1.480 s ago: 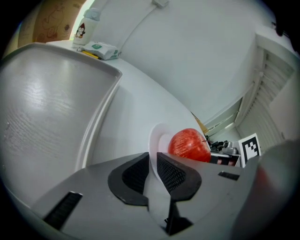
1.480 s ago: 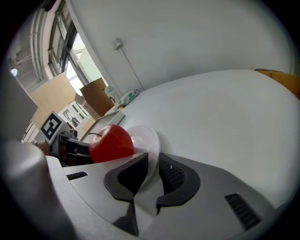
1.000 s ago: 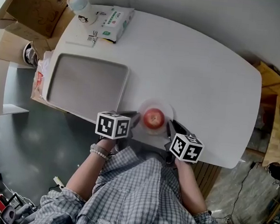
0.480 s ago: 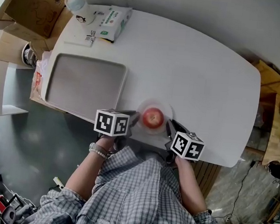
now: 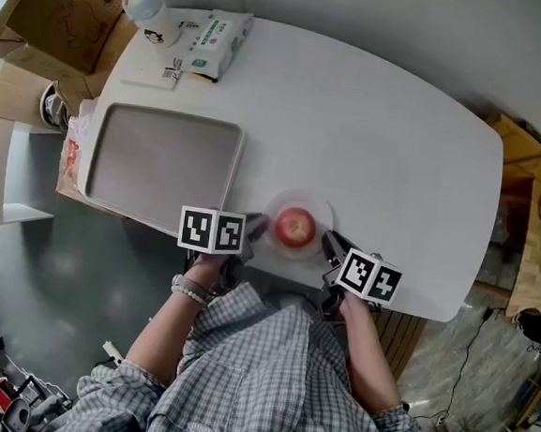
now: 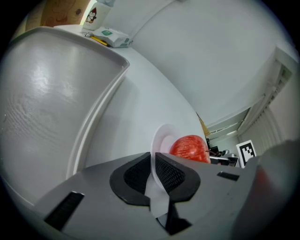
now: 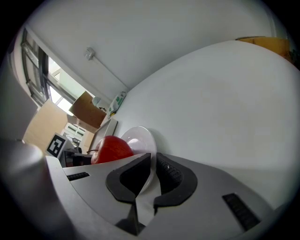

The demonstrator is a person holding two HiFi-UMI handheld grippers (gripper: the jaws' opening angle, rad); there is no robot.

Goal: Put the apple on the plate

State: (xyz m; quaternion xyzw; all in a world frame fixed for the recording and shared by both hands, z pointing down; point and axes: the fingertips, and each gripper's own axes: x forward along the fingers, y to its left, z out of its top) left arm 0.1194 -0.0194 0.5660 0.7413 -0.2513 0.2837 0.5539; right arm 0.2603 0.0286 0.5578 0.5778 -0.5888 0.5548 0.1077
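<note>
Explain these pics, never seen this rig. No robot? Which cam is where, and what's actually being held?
There is no robot: a person in a checked shirt holds a two-jaw hand tool, a gripper, in each hand. The black-and-white marker cubes are part of those tools.

The top-down picture comes from a camera on the person's head. The other two come from cameras that ride on each gripper and look along its jaws.

On the white table lie an empty grey tray, a packet, a bottle and a small white plate with a red apple on it.

The left gripper and the right gripper are each shut on the plate's rim, from opposite sides. Neither touches the apple.
</note>
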